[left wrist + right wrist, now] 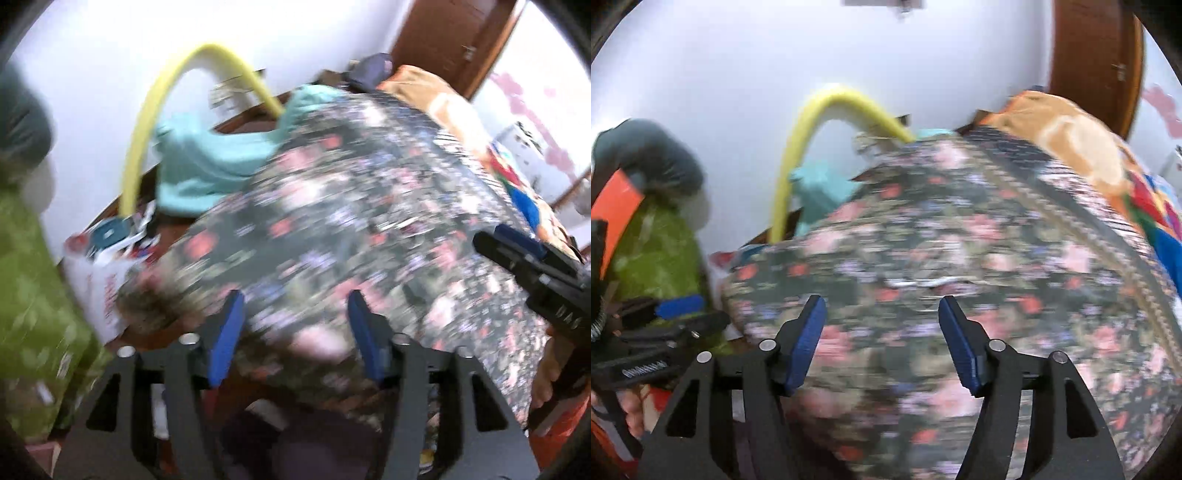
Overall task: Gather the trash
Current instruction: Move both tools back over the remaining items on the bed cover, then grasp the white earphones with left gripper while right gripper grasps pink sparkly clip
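Both views are blurred. My left gripper [295,299] is open above a dark floral bedspread [369,206], with only fabric showing between its blue pads. My right gripper [882,301] is also open over the same bedspread [960,240] and holds nothing. A small pale scrap [923,282] lies on the bedspread just beyond the right gripper's fingertips. Loose wrappers and a white printed plastic bag [99,280] sit by the bedspread's left edge. A green bag [37,295] hangs at far left, and the green bag [661,251] also shows in the right wrist view.
A yellow hose [155,110] arches over a teal cloth [207,162] against the white wall. An orange blanket [424,88] lies at the far end of the bed, near a brown wooden door [443,37]. A person's hand [554,369] holds the other gripper at right.
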`<state>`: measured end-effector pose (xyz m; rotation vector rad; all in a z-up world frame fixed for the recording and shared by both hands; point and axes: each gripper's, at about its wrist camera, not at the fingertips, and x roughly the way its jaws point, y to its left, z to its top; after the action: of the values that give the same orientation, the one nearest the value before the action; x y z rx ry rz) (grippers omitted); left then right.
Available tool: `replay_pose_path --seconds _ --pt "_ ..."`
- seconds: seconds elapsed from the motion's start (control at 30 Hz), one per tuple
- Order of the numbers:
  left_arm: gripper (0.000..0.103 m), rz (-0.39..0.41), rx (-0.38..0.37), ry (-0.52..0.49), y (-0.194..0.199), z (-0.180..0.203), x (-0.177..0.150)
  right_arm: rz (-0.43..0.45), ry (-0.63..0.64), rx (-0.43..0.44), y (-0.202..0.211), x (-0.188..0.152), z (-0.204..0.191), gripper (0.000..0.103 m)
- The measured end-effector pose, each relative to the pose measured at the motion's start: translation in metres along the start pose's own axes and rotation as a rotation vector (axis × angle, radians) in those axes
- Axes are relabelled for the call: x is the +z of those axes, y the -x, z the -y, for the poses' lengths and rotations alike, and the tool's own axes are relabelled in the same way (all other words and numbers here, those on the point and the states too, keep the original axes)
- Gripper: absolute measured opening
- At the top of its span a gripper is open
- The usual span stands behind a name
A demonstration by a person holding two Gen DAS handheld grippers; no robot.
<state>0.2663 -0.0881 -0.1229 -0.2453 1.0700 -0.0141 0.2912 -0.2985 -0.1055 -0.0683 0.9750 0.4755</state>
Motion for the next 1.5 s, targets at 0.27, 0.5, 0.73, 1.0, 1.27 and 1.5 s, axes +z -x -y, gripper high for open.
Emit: replay_pose_path --seconds 0.27,0.5,0.73,1.0,1.27,1.5 --pt "0.066 -0.076 -0.061 -0.145 -0.078 0.089 0.052 -0.043 -0.165 -0.053 -0.011 -0.008 0.097 0.060" --pt "0.066 -0.142 0.029 -0.334 -0.154 0.139 0.069 -0.106 -0.230 -0.072 -0.035 -0.028 0.136 0.060" --pt "0.004 -0.071 0.054 -0.413 -0.172 0.151 0.075 -0.136 -0.214 -0.056 -0.054 -0.031 0.137 0.060" --pt "0.003 -0.058 -0.083 -0.248 -0.133 0.112 0.079 -0.123 -0.185 0.002 -0.063 -0.023 0.117 0.060" --pt "0.003 -0.024 0.005 -0.216 -0.096 0.064 0.058 -0.151 -0.106 0.054 -0.098 -0.011 0.083 0.060" --pt "0.003 -0.048 0.012 -0.132 -0.094 0.028 0.040 -0.160 0.019 -0.037 -0.137 0.001 0.053 0.038"
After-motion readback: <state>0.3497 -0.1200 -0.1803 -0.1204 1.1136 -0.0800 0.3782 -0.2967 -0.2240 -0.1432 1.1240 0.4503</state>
